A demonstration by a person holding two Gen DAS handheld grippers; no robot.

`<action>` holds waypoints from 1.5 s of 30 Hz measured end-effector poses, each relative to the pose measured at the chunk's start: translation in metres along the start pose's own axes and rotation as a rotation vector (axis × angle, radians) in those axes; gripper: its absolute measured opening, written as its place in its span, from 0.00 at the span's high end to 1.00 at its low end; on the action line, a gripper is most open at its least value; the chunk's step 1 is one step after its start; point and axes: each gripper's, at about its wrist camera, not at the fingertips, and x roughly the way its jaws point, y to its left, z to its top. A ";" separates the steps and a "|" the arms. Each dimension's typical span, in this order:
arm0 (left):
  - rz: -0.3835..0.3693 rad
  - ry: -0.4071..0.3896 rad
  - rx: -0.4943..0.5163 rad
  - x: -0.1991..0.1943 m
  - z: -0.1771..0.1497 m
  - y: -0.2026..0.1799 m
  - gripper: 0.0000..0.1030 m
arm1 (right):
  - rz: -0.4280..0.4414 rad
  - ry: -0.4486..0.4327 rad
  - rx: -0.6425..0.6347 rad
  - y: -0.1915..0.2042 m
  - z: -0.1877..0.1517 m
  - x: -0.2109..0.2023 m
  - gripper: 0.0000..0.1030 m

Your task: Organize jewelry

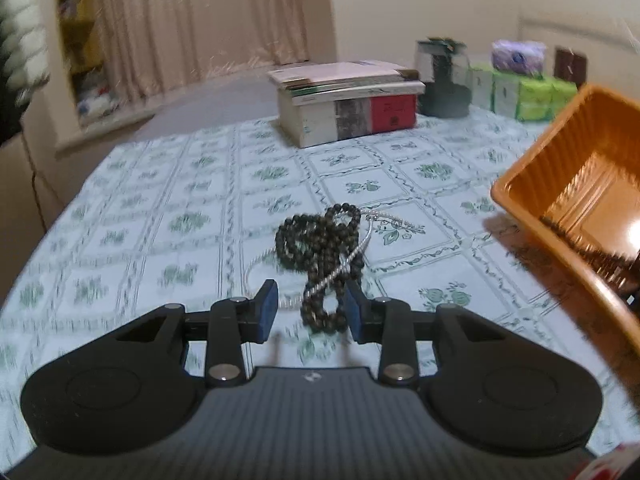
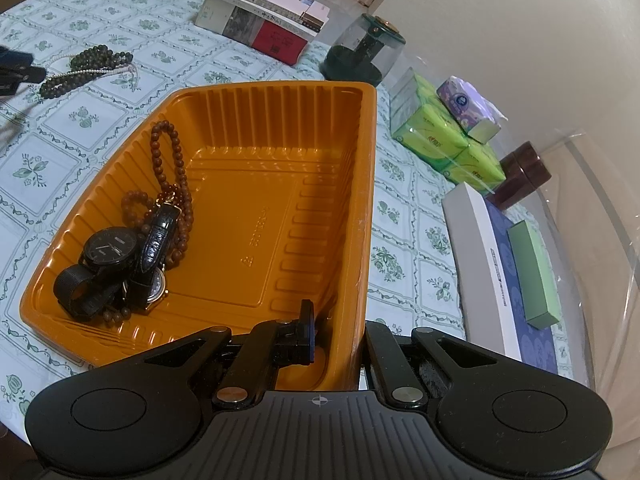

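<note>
1. on your left, your left gripper [image 1: 310,308] hangs low over the worktop [image 1: 160,216] with its jaws spread partway. the near loop of the dark bead necklace [image 1: 320,248] lies between the blue pads, but the pads are not pressing on it, so nothing is held yet.
2. a silver chain [image 1: 352,258] is tangled across those dark beads. both lie loose on the floral cloth, outside the tray, so i judge them to be the pieces still left to move.
3. in the middle sits the orange tray [image 2: 360,168]. it already holds a black watch [image 2: 106,250], a leather-strapped watch [image 2: 158,240] and a brown bead strand [image 2: 178,184], all bunched in its left end. most of its floor is bare.
4. on your right, your right gripper [image 2: 338,332] has its jaws pinching the tray's near wall, one finger inside and one outside, steadying it.
5. by my reading the sorting is past halfway: close on the beads, mind the chain coming along with them, and carry them to the tray.
</note>
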 end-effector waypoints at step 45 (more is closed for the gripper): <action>-0.328 0.166 0.073 -0.124 -0.064 -0.035 0.98 | -0.002 -0.005 0.008 0.001 -0.004 0.002 0.94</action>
